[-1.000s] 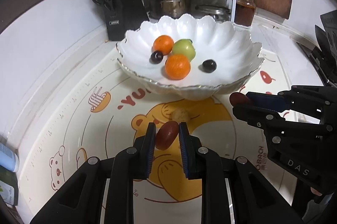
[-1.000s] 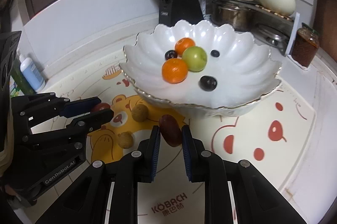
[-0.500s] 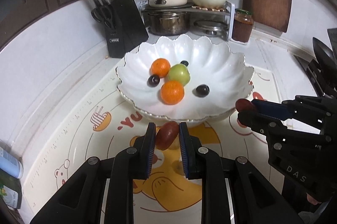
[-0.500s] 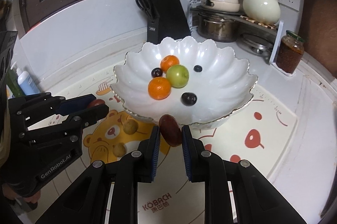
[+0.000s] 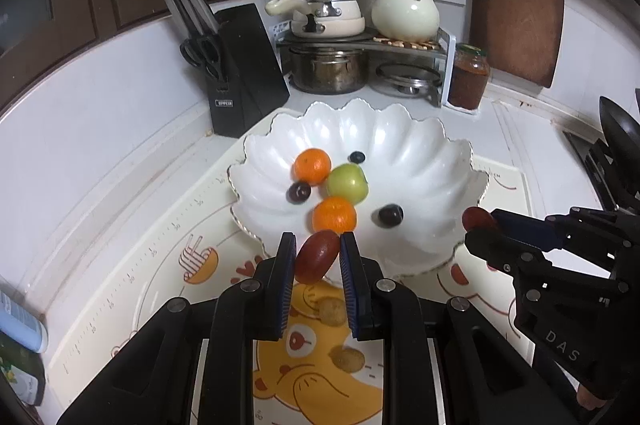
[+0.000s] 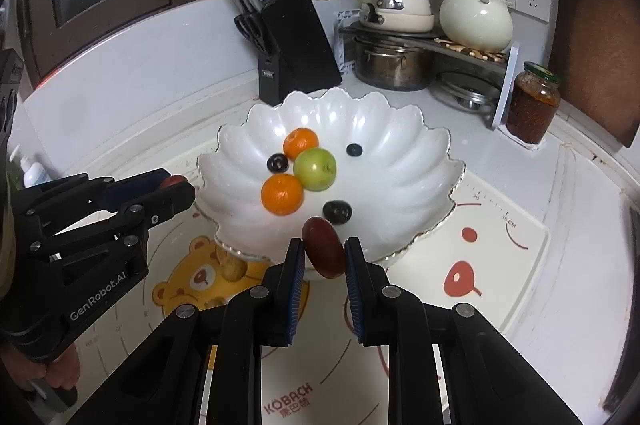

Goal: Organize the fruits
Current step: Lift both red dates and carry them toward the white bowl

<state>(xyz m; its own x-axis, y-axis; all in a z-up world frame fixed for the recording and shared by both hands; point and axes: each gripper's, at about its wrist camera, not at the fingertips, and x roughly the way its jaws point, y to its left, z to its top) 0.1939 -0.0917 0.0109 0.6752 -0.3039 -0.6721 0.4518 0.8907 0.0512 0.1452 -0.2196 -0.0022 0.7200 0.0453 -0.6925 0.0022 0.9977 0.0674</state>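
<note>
My left gripper (image 5: 318, 257) is shut on a dark red oval fruit (image 5: 316, 255), held above the near rim of the white scalloped bowl (image 5: 432, 153). My right gripper (image 6: 322, 255) is shut on a second dark red oval fruit (image 6: 324, 247), also over the bowl's near rim (image 6: 424, 225). The bowl holds two oranges (image 5: 334, 214), a green apple (image 5: 347, 183) and three small dark fruits (image 5: 390, 215). Each gripper shows in the other's view, the right one (image 5: 480, 225) at the bowl's right, the left one (image 6: 176, 185) at its left.
Two small brown round fruits (image 5: 330, 309) lie on the bear-print mat (image 5: 160, 265) below the bowl. A black knife block (image 5: 244, 69), pots on a rack (image 5: 328, 65) and a sauce jar (image 5: 468, 77) stand behind. A bottle (image 6: 32, 173) stands at the far left.
Both grippers have risen and moved toward the bowl with their red fruits, from above the mat to above the bowl's near rim.
</note>
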